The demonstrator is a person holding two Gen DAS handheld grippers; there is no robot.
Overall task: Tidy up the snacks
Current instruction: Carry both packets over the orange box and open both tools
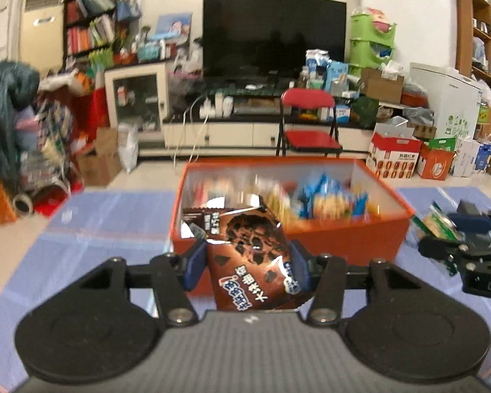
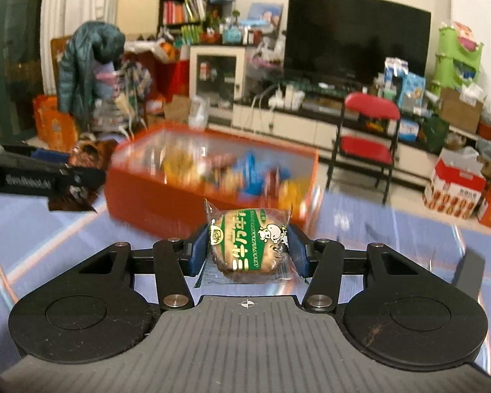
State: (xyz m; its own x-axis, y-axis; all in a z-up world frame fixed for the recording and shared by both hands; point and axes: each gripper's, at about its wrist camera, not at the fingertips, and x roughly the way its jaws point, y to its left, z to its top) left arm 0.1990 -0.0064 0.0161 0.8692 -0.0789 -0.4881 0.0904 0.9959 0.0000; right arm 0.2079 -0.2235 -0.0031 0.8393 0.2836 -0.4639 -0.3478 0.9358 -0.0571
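Note:
My left gripper (image 1: 247, 263) is shut on a brown chocolate cookie packet (image 1: 248, 255), held above the blue table in front of the orange box (image 1: 343, 242). Several snack packets fill that box. My right gripper (image 2: 247, 250) is shut on a green-labelled round biscuit packet (image 2: 250, 245), also lifted off the table before the orange box (image 2: 154, 203). In the left wrist view the right gripper (image 1: 442, 235) shows at the right edge with its green packet (image 1: 438, 226). In the right wrist view the left gripper (image 2: 81, 177) enters from the left with the brown packet (image 2: 91, 154).
The blue table (image 1: 98, 229) carries the box. Behind it stand a red folding chair (image 1: 307, 121), a black TV (image 1: 273, 32) on a low white cabinet, stacked cartons (image 1: 396, 157) at the right and a bookshelf (image 1: 88, 16) at the left.

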